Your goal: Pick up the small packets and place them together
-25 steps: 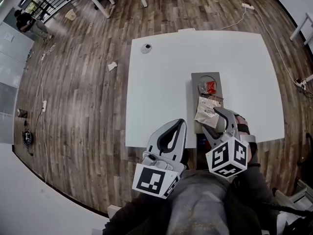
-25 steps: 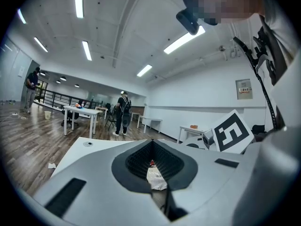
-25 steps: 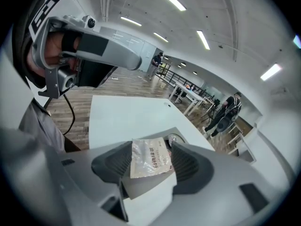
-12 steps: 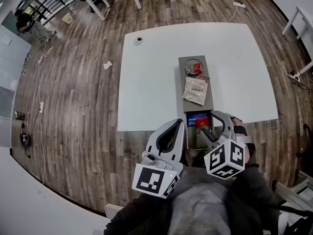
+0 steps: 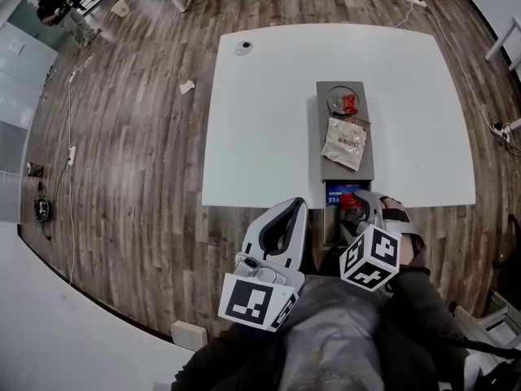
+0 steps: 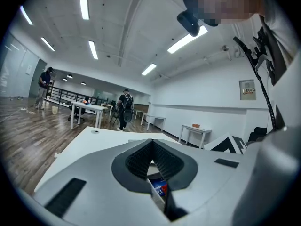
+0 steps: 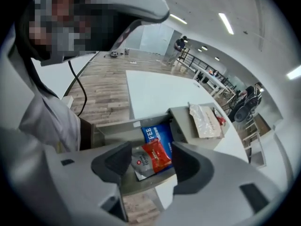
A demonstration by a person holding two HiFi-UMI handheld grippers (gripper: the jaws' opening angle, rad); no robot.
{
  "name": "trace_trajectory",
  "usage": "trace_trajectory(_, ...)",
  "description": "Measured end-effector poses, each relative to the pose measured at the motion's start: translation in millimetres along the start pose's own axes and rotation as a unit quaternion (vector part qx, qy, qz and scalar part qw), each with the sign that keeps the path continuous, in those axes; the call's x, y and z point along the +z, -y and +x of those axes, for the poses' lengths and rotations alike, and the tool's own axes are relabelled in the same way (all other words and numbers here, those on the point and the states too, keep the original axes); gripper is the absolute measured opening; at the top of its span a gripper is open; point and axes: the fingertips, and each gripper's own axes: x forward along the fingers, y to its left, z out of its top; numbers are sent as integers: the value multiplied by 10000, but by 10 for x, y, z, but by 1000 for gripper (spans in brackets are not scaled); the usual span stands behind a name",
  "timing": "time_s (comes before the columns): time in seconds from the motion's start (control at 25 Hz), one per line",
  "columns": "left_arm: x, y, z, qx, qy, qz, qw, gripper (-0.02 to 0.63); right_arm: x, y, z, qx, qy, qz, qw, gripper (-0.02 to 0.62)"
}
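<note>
Wooden floor [image 5: 138, 137] fills most of the head view, and on it stands a white table [image 5: 260, 120]. A long grey tray [image 5: 324, 157] lies on the table, running away from the person, and its near end reaches past the table's near edge.

4 packets lie in the tray. A clear and white packet [image 5: 345, 142] [image 7: 205, 120], the largest, rests flat on the middle of the tray. A blue packet [image 5: 336, 192] [image 7: 155, 133] lies in the lower near end. A red and silver packet [image 5: 352, 208] [image 7: 151, 160] lies tilted on top of the blue one, overlapping its near part. A small red packet [image 5: 348, 103] sits at the far end, just beyond the clear and white one.

The right gripper [image 5: 364, 204] [image 7: 151, 149] hangs over the tray's near end. Its 2 jaws are spread wide, with the red and silver packet in the gap below them, touching neither jaw.

The left gripper [image 5: 303, 202] [image 6: 151, 142] is off the table's near edge, to the left of the tray. Its jaws are pressed together at the tips and grasp nothing.

A small round thing [image 5: 242, 47] sits near the table's far left corner, well apart from the tray.
</note>
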Motion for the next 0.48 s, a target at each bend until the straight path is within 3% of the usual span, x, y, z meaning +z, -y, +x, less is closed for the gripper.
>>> trace_trajectory(0.2, -32, -218, 159, -27, -120, -189, 9997, 3, -132, -76, 237, 611, -598, -80, 9963, 285)
trace_trajectory(0.48, -139, -348, 473, -233, -285, -405, 9985, 3, -127, -33, 287, 846, -640, -113, 9943, 273)
